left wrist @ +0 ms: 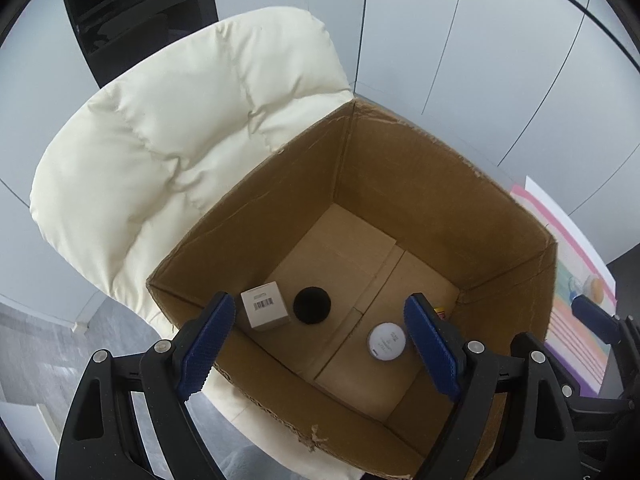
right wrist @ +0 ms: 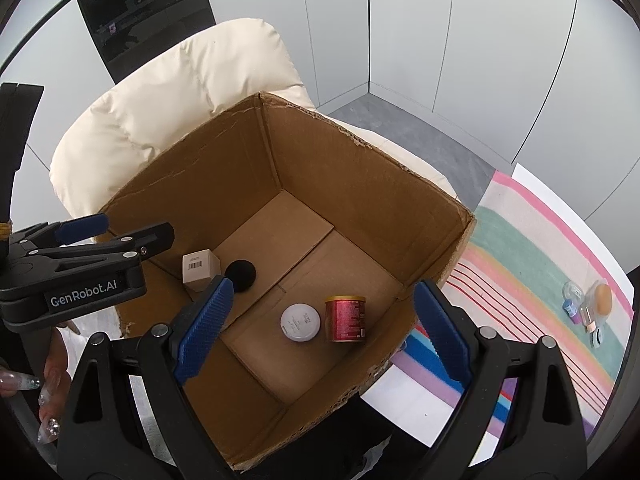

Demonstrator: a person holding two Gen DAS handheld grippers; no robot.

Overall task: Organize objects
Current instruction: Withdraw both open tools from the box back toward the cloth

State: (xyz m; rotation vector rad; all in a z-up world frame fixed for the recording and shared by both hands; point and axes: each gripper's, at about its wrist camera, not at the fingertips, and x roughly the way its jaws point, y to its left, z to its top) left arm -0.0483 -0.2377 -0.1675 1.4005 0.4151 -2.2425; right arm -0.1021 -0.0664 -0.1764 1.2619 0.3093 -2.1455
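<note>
An open cardboard box rests on a cream padded chair. On its floor lie a small white carton with a barcode, a black round puff, a white round jar and a red can; in the left wrist view only a sliver of the can shows behind the right finger. My left gripper hovers above the box's near left side, open and empty. My right gripper hangs over the box's near right part, open and empty.
The cream chair back rises behind the box. To the right lies a striped cloth with several small bottles and a sponge. A hand with long decorated nails holds the left tool at the right wrist view's left edge.
</note>
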